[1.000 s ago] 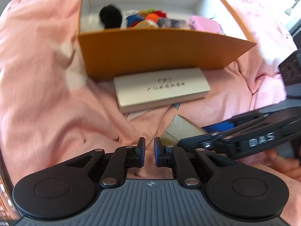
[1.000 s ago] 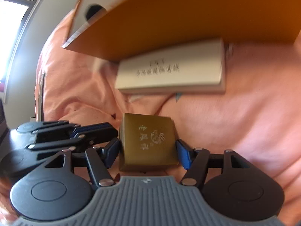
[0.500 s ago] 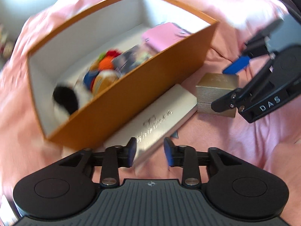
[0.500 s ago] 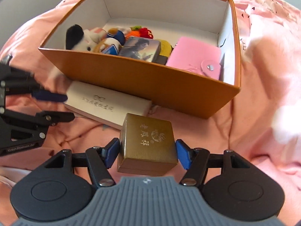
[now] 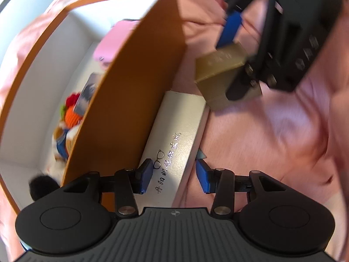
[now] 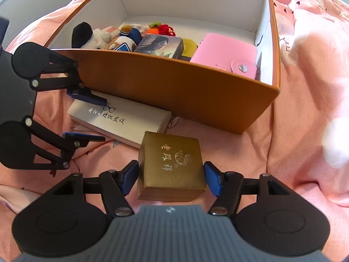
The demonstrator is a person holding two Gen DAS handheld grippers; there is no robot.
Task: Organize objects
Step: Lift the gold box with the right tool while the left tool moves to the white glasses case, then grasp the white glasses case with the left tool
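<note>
My right gripper (image 6: 172, 174) is shut on a gold gift box (image 6: 174, 163) with printed characters, held a little above the pink bedsheet (image 6: 305, 131), in front of the orange storage box (image 6: 174, 83). From the left wrist view the gold box (image 5: 218, 72) hangs in that gripper (image 5: 233, 61) at the upper right. A white glasses case (image 5: 174, 131) lies flat against the orange box's near wall (image 5: 130, 100). My left gripper (image 5: 173, 174) points down over one end of the case (image 6: 122, 118). Its jaws are opening and straddle that end, with the pads (image 5: 145, 175) off its sides.
Inside the orange box lie a black-and-white plush toy (image 6: 91, 36), crocheted bits (image 6: 161, 29), a picture tin (image 6: 159, 44), a yellow round thing (image 6: 189, 47) and a pink snap wallet (image 6: 226, 54). Rumpled pink sheet surrounds everything. A small blue paper scrap (image 5: 199, 154) pokes out beside the case.
The left gripper went from shut to open, rolled, and moved over the end of the white case. The right gripper kept its hold and raised the gold box slightly toward the orange box.
</note>
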